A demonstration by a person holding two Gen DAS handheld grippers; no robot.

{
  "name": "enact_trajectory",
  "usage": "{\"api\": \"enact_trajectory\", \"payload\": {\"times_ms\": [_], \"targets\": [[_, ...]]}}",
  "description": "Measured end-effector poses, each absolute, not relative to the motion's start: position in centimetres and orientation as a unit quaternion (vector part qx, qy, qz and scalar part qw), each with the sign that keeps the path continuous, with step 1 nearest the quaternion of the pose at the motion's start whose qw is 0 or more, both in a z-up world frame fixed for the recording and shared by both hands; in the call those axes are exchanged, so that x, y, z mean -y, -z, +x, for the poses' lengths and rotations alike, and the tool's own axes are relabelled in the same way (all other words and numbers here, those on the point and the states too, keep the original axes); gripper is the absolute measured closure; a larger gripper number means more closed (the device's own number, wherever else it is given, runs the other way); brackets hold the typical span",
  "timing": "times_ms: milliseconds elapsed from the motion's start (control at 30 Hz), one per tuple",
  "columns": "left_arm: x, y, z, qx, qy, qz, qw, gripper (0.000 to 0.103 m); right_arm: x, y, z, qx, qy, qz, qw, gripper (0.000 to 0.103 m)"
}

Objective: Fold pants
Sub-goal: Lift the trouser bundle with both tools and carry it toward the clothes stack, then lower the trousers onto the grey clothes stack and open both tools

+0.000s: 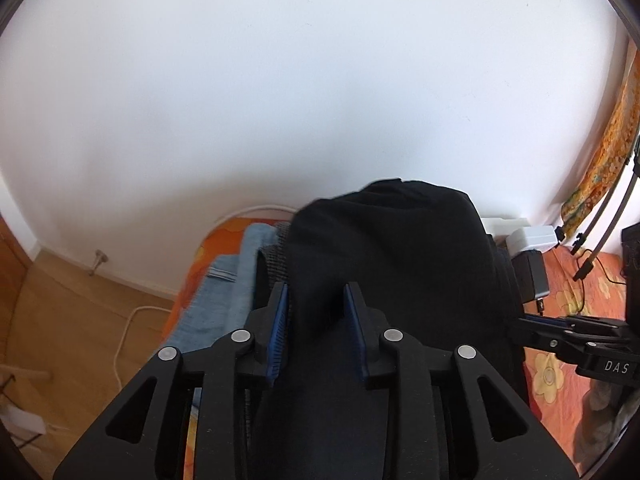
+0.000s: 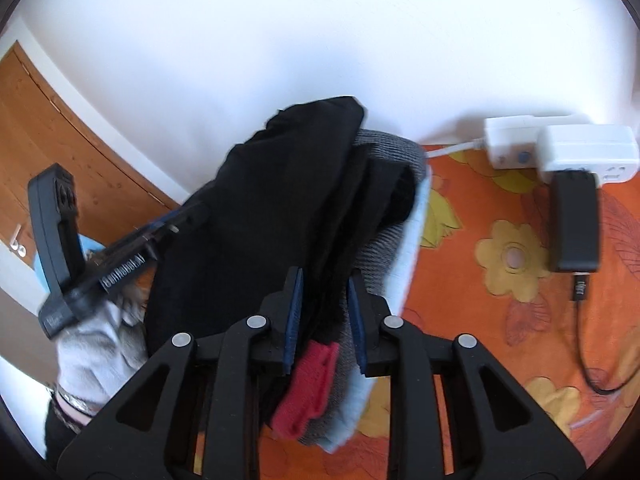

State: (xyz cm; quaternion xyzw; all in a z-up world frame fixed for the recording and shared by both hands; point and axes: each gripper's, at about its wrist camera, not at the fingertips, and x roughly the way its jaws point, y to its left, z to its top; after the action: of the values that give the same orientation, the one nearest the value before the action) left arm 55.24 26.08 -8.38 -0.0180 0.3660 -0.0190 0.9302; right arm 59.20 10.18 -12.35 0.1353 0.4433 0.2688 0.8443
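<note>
The black pants [image 1: 384, 248] lie bunched on top of a stack of folded clothes. In the left wrist view my left gripper [image 1: 316, 296] has its blue pads on either side of a fold of the pants, shut on it. In the right wrist view the black pants [image 2: 260, 216] drape over the stack, and my right gripper [image 2: 324, 284] is shut on their edge. The right gripper also shows at the right edge of the left wrist view [image 1: 552, 322]. The left gripper [image 2: 132, 244], held by a gloved hand, shows at the left of the right wrist view.
The stack holds a light blue garment [image 1: 224, 288], a grey knit [image 2: 380, 240] and a red piece [image 2: 308, 384]. It sits on an orange floral bedspread [image 2: 500, 300]. White power adapters [image 2: 560, 152], a black charger [image 2: 574, 224] and a white wall are behind. Wooden floor [image 1: 80, 320] is at left.
</note>
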Motion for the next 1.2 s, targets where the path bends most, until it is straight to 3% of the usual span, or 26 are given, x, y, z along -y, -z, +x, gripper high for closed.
{"api": "enact_trajectory", "payload": {"times_ms": [400,533,900,1200], "targets": [[-27.6,5.8,50.3,-0.339,0.032,-0.039,0.94,0.073,-11.8,8.2,58.5,-0.354,-0.266,0.031,0.896,0.079],[-26.3,7.6,48.6,-0.347,0.056,-0.035,0.936,0.073,-15.4,7.0,60.1,-0.333,-0.296,-0.006,0.895,0.067],[-26.4,12.4,47.3,-0.374,0.067,-0.039,0.924,0.073,-19.0,11.0,67.2,-0.391,-0.25,-0.016,0.885,0.067],[-25.1,12.0,45.2,-0.369,0.059,-0.019,0.927,0.073,-18.8,10.8,66.1,-0.38,-0.221,-0.047,0.897,0.067]]}}
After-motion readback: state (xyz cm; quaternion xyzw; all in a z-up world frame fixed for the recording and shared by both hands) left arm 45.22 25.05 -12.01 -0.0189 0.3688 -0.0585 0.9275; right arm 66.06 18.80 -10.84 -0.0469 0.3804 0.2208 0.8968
